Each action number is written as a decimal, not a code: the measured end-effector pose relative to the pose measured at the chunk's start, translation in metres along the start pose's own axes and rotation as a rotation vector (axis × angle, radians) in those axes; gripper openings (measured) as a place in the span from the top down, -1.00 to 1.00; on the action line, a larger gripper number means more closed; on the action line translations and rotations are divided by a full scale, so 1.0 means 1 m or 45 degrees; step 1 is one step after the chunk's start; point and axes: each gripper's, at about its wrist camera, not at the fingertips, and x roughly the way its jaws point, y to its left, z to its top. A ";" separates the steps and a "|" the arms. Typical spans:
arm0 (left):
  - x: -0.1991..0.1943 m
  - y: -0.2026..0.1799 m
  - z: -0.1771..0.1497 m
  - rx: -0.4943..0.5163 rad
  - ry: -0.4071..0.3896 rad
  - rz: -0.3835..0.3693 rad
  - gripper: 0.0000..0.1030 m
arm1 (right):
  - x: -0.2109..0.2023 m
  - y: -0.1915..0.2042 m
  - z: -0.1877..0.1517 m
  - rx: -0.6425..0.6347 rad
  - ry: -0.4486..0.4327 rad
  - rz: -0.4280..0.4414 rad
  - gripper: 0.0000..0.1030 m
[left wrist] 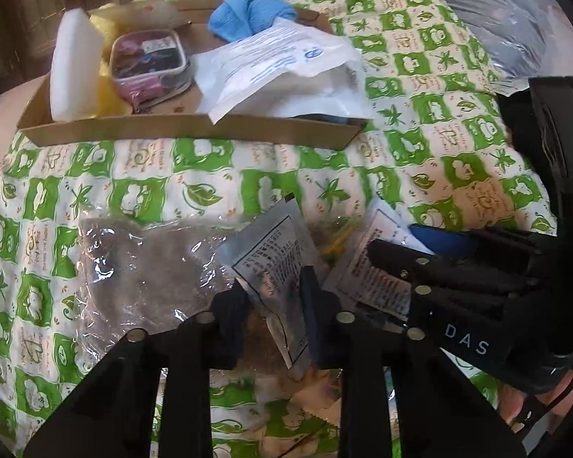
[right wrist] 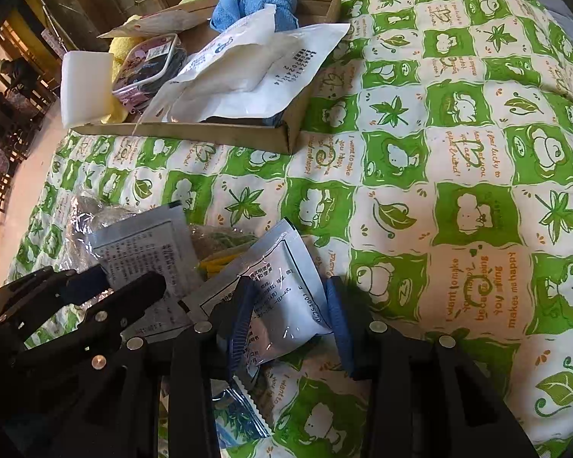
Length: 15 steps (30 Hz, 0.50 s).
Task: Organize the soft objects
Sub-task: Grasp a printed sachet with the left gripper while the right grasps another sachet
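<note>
Two silver-white sachets lie in a pile of packets on the green patterned bedspread. My left gripper [left wrist: 275, 297] has its fingers on both sides of one sachet [left wrist: 271, 252] and looks closed on it. My right gripper [right wrist: 290, 316] straddles the other sachet [right wrist: 282, 290] with its blue-padded fingers [right wrist: 338, 316] apart, open. A clear bag of grey stuff [left wrist: 141, 267] lies left of the sachets. A shallow cardboard box [left wrist: 187, 129] farther back holds a white foam block [left wrist: 76, 65], a blue cloth [left wrist: 248, 15], a white pouch [left wrist: 282, 72] and a clear zip case [left wrist: 149, 61].
The bedspread [right wrist: 458, 152] stretches to the right of the pile. A yellow cloth [right wrist: 122, 49] lies in the box's far left. A grey plastic-wrapped bundle [left wrist: 489, 11] sits at the back right. The bed edge and floor [right wrist: 23, 145] lie to the left.
</note>
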 end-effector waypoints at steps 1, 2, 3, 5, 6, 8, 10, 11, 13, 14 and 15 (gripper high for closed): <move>-0.001 0.000 0.000 0.005 -0.002 -0.003 0.66 | -0.001 0.002 0.000 0.000 -0.002 0.034 0.29; -0.002 0.001 -0.001 0.005 -0.001 -0.008 0.67 | -0.001 0.003 -0.001 -0.002 -0.004 0.055 0.30; -0.005 0.002 -0.002 0.003 0.001 -0.011 0.68 | 0.000 0.007 -0.001 -0.014 -0.004 0.078 0.32; -0.010 0.007 -0.008 0.001 -0.004 -0.005 0.69 | 0.001 0.013 -0.002 -0.041 -0.010 0.102 0.34; -0.014 0.010 -0.010 -0.002 -0.010 -0.004 0.70 | 0.001 0.015 -0.002 -0.048 -0.011 0.122 0.36; -0.017 0.018 -0.012 -0.010 -0.019 0.004 0.71 | 0.002 0.016 -0.002 -0.047 -0.011 0.170 0.38; -0.019 0.024 -0.014 -0.029 -0.021 -0.002 0.71 | 0.002 0.014 -0.001 -0.039 -0.017 0.179 0.41; -0.021 0.028 -0.015 -0.042 -0.025 -0.007 0.70 | 0.001 0.011 -0.001 -0.027 -0.026 0.177 0.42; -0.024 0.032 -0.016 -0.051 -0.035 -0.002 0.70 | -0.001 0.003 0.000 0.008 -0.045 0.178 0.44; -0.024 0.033 -0.016 -0.051 -0.039 0.002 0.70 | -0.004 -0.001 -0.001 0.024 -0.057 0.179 0.45; -0.026 0.033 -0.015 -0.051 -0.043 0.003 0.70 | -0.006 -0.005 0.000 0.042 -0.071 0.181 0.47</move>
